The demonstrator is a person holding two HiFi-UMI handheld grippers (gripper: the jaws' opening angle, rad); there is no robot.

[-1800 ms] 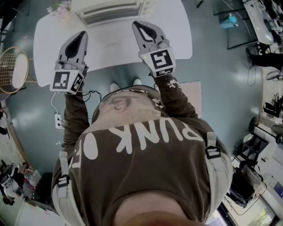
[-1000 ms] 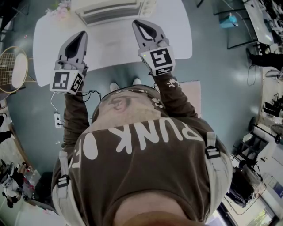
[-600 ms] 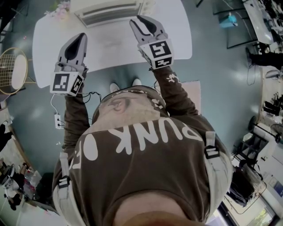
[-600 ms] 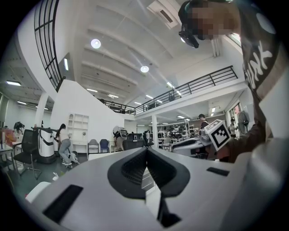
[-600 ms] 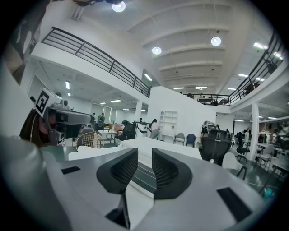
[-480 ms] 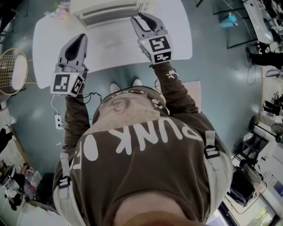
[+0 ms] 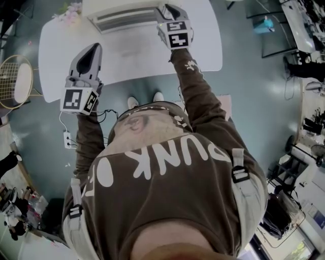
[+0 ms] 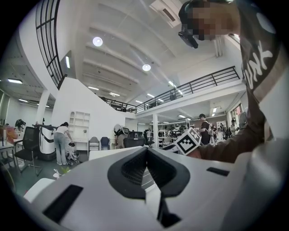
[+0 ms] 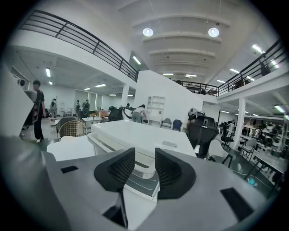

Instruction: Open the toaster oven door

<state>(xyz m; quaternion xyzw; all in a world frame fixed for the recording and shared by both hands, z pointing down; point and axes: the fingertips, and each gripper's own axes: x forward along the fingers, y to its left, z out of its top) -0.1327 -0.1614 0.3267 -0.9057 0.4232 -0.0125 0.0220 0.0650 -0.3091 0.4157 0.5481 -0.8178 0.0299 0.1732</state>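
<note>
right tool [image 9: 145, 159] jaws just opening, nothing between, facing toaster oven [image 9: 135, 133]; left tool [image 8: 146, 152] closed, empty, above worktop [image 7: 133, 57].

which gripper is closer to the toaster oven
Right. The right gripper is at the right end of the toaster oven, its fingers just opening with nothing between them; the left gripper hangs back over the table edge.

The toaster oven [image 7: 127, 15] blocked the middle of the surface's [image 7: 56, 56] far edge, and flowers [image 7: 68, 11] blocked its far left corner. In front of the oven the surface lay bare between the left tool [image 7: 94, 46] and the right tool [image 7: 170, 7]. The right tool's jaws had just been opening, with nothing between them. The right edge stayed free.
</note>
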